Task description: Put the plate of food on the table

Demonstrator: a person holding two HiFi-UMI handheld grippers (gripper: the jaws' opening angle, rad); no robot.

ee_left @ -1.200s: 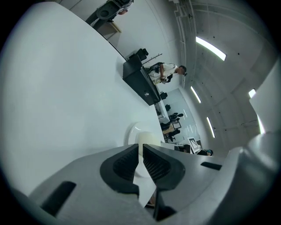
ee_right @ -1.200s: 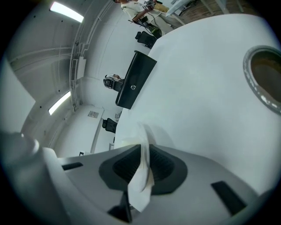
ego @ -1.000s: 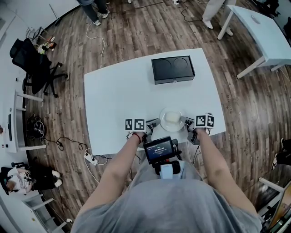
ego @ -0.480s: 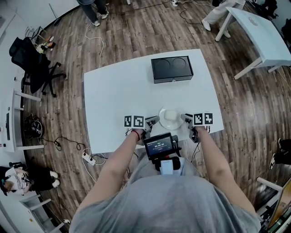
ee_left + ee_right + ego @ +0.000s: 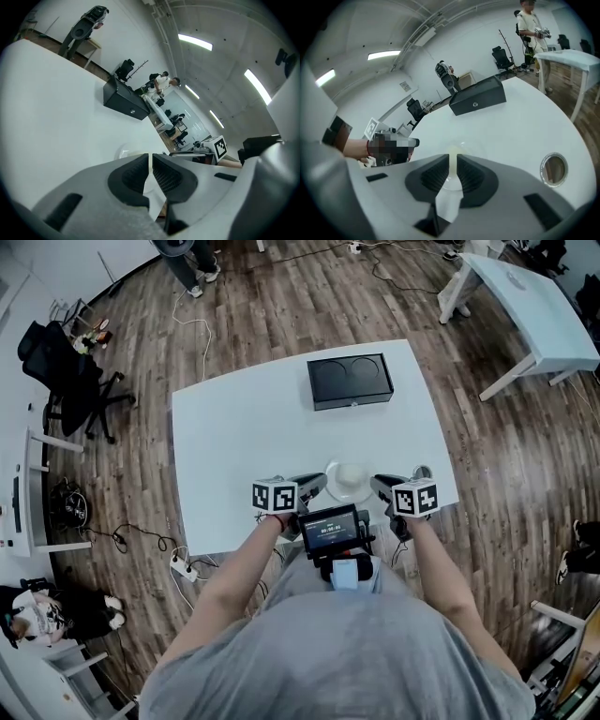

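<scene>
Well, both grippers are pinched down to a narrow slit on the plate, one on each side of it. The left gripper has its dark ribbed pads almost touching, with the plate's thin clear rim running into the gap. The right gripper bites the opposite rim the same way, and the pale food shows just beyond its jaws. From above, the left gripper and right gripper flank the plate at the near edge of the white table, about midway along it. Whether the plate rests on the top or hangs just over it I can't make out. A round hole sits in the table near the right-hand near corner. Well apart, toward the far edge, stands a black box.
</scene>
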